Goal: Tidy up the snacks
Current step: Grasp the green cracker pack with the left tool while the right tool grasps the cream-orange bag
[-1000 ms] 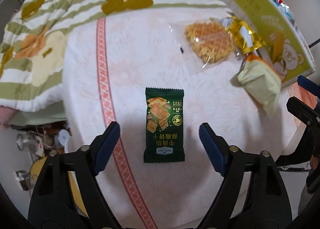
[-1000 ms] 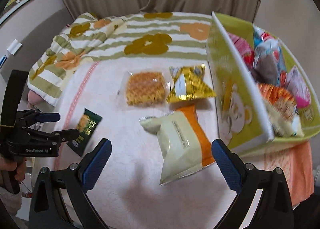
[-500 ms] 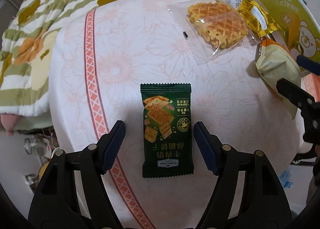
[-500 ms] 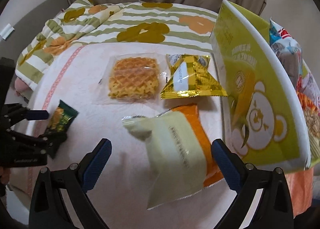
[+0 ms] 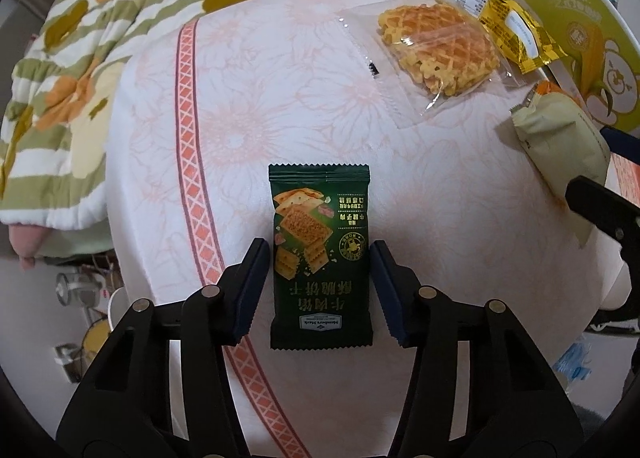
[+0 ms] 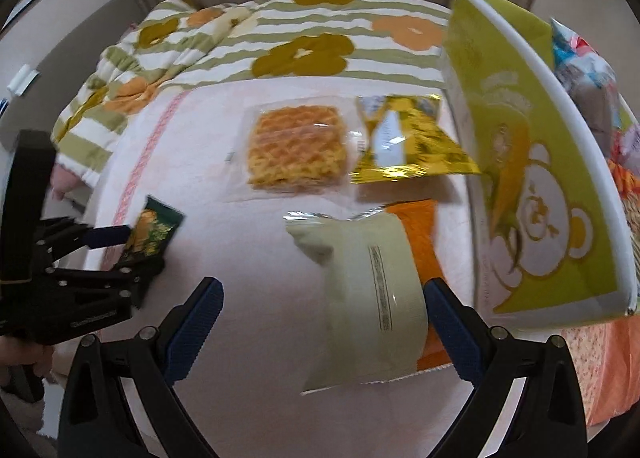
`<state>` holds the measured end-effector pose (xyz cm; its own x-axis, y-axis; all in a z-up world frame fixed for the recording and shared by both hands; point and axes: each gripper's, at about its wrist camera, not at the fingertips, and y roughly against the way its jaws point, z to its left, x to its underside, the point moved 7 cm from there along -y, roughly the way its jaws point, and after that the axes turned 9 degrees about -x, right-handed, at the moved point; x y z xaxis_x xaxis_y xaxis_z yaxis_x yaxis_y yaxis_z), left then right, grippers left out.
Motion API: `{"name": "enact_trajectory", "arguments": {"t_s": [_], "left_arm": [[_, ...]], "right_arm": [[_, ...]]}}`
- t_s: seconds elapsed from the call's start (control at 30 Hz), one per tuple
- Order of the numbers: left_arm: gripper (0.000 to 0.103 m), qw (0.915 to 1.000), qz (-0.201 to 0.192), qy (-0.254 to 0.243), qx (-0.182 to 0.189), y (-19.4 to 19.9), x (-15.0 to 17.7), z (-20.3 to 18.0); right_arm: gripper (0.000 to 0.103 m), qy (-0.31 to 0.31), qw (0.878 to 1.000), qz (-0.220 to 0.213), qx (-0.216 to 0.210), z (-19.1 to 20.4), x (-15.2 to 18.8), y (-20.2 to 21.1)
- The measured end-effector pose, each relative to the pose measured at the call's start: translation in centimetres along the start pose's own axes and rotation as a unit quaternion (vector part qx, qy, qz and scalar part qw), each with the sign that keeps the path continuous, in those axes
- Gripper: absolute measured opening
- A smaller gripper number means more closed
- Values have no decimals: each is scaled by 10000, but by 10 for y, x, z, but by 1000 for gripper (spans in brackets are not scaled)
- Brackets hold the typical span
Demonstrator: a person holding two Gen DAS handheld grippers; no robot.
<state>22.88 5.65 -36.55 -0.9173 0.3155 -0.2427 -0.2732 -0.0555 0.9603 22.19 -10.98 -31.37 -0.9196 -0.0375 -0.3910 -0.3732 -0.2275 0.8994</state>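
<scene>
Over green cracker packet [image 5: 321, 258] | left gripper [image 5: 320, 278] steeply down | fingers [image 5: 252, 290] just closing

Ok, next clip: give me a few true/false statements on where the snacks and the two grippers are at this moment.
1. The left gripper has the dark green cracker packet between its fingers. True; its jaws have just been closing and now sit against the packet's edges.
2. The waffle in clear wrap is already in the green box. False: it lies on the white cloth, beside the gold packet.
3. The right gripper is clamped on the gold packet. False: its jaws are wide open around the pale green pouch.
4. The green box already holds some snacks. True.
</scene>
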Motion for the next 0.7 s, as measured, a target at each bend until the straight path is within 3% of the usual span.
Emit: {"name": "enact_trajectory", "arguments": {"t_s": [0.13,0.2,0.57,0.7], "left_arm": [[48,10000,-41,31,-15,0,0,-1],[42,10000,-44,35,-9,1,0,-1],[40,9999,-63,119,71,8,3,-5],[40,9997,-83,225,72,12,2,-2]], "right_arm": [[100,-54,9998,68,182,-14,4,-9],[100,-42,9996,102,259,-18,5,-12],[98,-742,9969,213,-141,-38,17,-24],[78,-739,9971,201,-32,-43,17,-25]]}}
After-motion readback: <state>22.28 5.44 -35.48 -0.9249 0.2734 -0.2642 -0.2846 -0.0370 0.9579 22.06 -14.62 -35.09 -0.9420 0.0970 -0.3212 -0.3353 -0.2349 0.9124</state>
